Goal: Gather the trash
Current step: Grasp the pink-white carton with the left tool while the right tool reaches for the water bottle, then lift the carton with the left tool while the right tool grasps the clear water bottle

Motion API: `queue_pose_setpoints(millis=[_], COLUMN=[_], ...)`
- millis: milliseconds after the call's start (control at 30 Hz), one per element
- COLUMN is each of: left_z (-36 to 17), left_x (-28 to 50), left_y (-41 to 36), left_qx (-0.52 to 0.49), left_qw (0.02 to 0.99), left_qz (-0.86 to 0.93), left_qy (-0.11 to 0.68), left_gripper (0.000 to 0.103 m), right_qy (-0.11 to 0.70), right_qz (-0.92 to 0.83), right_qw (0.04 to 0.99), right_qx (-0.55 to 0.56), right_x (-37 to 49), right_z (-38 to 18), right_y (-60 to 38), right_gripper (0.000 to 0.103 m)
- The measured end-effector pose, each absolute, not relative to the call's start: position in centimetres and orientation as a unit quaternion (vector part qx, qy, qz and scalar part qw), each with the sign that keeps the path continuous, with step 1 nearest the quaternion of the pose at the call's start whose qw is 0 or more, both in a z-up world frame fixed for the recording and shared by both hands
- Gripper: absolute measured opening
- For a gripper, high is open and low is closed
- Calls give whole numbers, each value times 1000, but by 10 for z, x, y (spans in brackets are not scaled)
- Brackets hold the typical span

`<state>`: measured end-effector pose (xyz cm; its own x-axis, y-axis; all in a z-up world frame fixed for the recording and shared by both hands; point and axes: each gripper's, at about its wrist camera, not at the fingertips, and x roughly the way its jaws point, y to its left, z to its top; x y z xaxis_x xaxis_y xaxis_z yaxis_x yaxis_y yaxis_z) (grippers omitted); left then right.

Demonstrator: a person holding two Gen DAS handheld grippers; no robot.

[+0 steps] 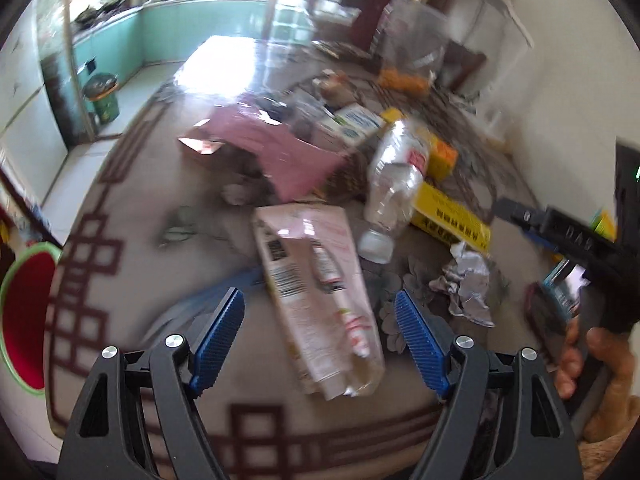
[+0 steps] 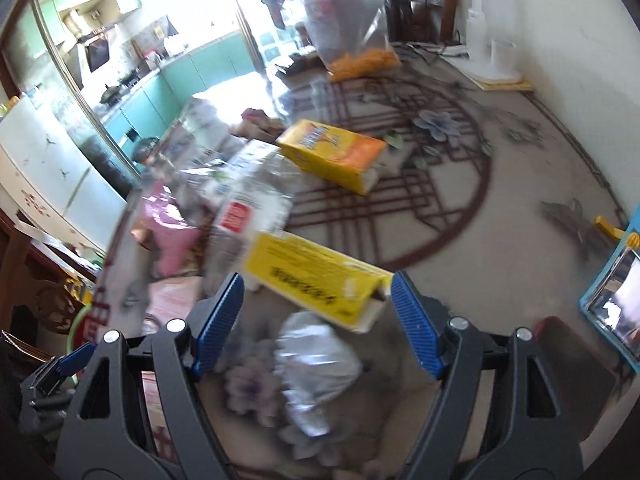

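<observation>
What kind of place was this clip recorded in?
Most likely a lived-in home: a living room opening onto a kitchen. A patterned carpet covers the floor, teal kitchen cabinets with a countertop show through a sliding glass door, and household trash like a plastic bottle and a yellow box lies scattered.

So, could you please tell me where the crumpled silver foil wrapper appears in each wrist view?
Left wrist: the crumpled silver foil wrapper lies right of centre on the carpet, beyond the open left gripper.
Right wrist: the wrapper lies low at centre, between the open right gripper fingers.
Shared landmark: the long yellow box, just beyond the wrapper.
</observation>
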<state>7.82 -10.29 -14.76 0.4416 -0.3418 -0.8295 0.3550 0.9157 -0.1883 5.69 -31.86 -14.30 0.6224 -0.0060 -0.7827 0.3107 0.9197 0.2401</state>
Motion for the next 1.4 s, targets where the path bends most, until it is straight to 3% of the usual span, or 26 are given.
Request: queue_pose_setpoints(millis=[133, 267, 367, 767, 933, 967, 1067, 1400], left_z=[-174, -192, -207, -178, -157, -154, -147, -132], left_x=[87, 105, 116, 94, 79, 77, 81, 67], left_y=[-139, -135, -127, -76, -53, -47, -35, -3], left_qx=[70, 55, 32, -13, -10, -8, -9, -29], left_qw=[848, 841, 825, 848, 872, 875, 882, 889], left_qz=[-167, -134, -136, -144, -122, -116, -101, -95], left_qy=[497, 521, 547, 510, 475, 470, 461, 446], left_gripper=[74, 74, 66, 63, 63, 63, 63, 64], right_qy=[440, 441, 436, 467, 504, 510, 514, 442], right_qz=[-83, -55, -32, 1, -1, 1, 10, 55], right_qw=[878, 879, 877, 832, 813, 810, 811, 850], right_qx=[169, 174, 201, 300, 292, 289, 281, 282], right_x=[62, 69, 81, 157, 185, 188, 192, 154], right_z=[-152, -156, -157, -179, -199, -202, -204, -145], right_y=[-328, -322, -321, -324, -307, -304, -295, -284], right_gripper=[80, 80, 80, 88, 88, 87, 63, 58])
